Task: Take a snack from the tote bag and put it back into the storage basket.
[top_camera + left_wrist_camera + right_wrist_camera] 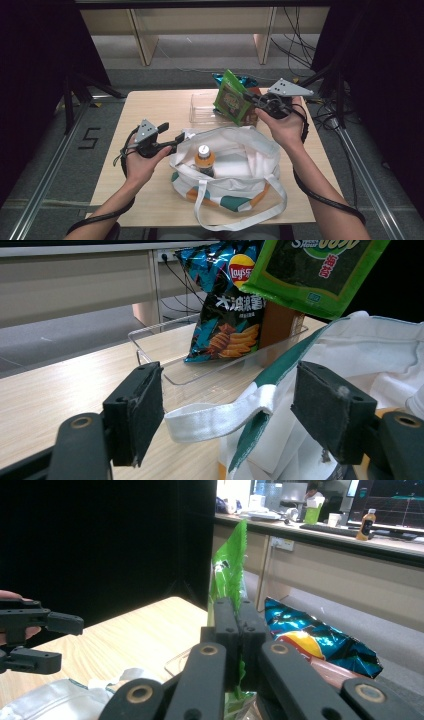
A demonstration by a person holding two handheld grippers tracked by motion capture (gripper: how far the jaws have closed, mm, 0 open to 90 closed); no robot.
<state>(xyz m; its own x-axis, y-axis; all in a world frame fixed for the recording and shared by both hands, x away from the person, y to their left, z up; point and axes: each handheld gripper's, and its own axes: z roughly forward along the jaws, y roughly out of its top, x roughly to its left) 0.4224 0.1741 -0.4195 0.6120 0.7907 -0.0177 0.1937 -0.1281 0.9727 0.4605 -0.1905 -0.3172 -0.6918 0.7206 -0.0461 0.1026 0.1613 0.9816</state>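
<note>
Above table (150, 107), right tongs (254, 100) pinch green packet (231, 98), hanging lengthwise downward.

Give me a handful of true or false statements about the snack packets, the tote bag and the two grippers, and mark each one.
1. The right gripper is shut on the green snack packet. True.
2. The green snack packet lies flat on the table. False: it is held up in the air above the clear tray.
3. A bottle with an orange label stands inside the white tote bag. True.
4. The left gripper is clamped on the bag's strap. False: its fingers stand apart, with the strap lying between them.
5. The blue chips bag is inside the tote bag. False: it stands in the clear tray.
</note>
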